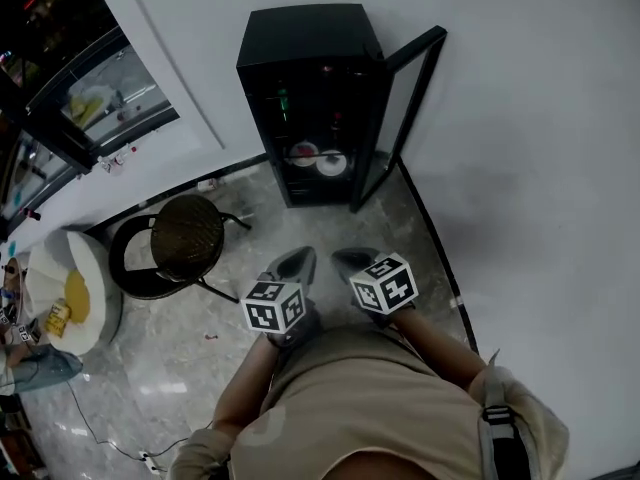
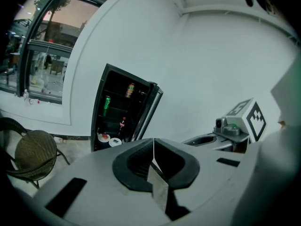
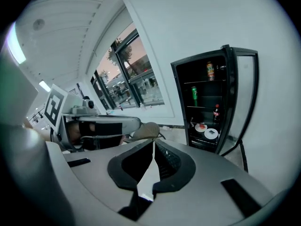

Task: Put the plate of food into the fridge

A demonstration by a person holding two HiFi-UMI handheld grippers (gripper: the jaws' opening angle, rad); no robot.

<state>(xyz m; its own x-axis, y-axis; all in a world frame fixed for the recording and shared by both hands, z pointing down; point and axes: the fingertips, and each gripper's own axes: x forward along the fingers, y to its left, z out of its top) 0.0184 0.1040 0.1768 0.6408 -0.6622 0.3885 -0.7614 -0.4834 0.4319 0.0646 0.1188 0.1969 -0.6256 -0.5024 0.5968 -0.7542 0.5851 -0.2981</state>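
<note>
Beside the wall, open fridge, plates inside, round chair nearby

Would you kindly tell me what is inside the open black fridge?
On a low shelf of the fridge, a plate with red food lies beside a second plate; above stand a bottle, a green can and another can. The dark rear is unreadable.

Far ahead of the jaws of the right gripper, 2 plates are sitting low in the fridge, their food showing too small to tell. Left of the jaws of the left gripper, the picture's edge is cutting off the chair.
</note>
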